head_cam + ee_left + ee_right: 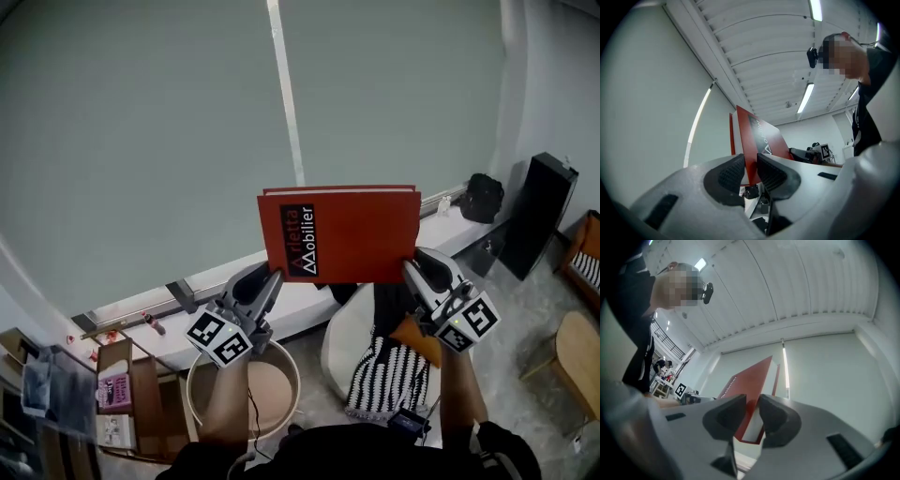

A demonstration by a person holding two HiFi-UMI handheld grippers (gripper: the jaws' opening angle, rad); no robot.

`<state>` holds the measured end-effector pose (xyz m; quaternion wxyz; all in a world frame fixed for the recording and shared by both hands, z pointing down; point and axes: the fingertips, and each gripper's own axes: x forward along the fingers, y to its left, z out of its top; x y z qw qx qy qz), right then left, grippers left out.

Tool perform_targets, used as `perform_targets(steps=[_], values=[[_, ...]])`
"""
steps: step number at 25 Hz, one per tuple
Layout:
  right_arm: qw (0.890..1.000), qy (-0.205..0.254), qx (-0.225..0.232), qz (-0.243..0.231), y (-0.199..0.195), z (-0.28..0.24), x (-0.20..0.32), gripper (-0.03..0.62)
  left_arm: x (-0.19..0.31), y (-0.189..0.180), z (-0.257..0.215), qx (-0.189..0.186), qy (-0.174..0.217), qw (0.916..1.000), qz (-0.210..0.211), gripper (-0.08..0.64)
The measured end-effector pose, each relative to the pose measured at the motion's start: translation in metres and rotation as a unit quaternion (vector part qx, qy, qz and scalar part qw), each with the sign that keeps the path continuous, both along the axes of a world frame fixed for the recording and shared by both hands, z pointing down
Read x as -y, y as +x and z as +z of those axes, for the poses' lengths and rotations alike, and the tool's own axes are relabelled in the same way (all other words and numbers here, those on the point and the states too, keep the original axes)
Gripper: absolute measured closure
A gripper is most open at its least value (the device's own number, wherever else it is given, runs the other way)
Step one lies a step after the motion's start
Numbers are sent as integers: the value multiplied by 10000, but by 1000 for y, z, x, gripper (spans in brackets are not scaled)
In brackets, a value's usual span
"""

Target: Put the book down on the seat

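Observation:
I hold a red hardcover book point(342, 234) upright in the air in front of a pale roller blind. My left gripper point(269, 278) is shut on its lower left corner and my right gripper point(412, 272) on its lower right corner. In the left gripper view the red cover point(759, 136) runs between the dark pads of the left gripper point(750, 168). The right gripper view shows the book point(750, 380) clamped in the right gripper point(751, 411) the same way. Below the book stands a white seat point(336, 347) with a striped throw point(384, 375) and an orange cushion point(417, 337).
A round tub point(246, 384) stands on the floor below my left gripper. A wooden shelf with books point(117, 403) is at the left. A black speaker point(539, 216), a black bag point(481, 197) and a wooden stool point(572, 352) are at the right.

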<state>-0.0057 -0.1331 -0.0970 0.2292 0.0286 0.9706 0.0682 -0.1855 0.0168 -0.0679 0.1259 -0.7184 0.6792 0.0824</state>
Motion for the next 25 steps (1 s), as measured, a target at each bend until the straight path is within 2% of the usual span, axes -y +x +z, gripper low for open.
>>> perform_targets(steps=[4,5,14,16,18,20,25], values=[[9985,-45,107,540,107,27,89,491,99,96,14,125,-105,9990,420,463],[9976,-51,120,677,125,30,101,491,114,110,16,138,-133,9983,544,462],[9837,-162,34,1791,142,31,69,491,126,103,19,25,-238,9855,1678,463],[9808,-230,18,1937,170,35,100,492,167,128,22,15,-305,9827,1828,463],[9765,-329,-20,2128,217,40,149,492,228,170,25,-56,-392,9783,2036,463],[9702,-401,-73,2390,242,43,172,491,262,192,27,-102,-430,9724,2292,463],[9552,-438,-200,2919,232,49,163,492,276,179,38,-154,-444,9581,2824,463]])
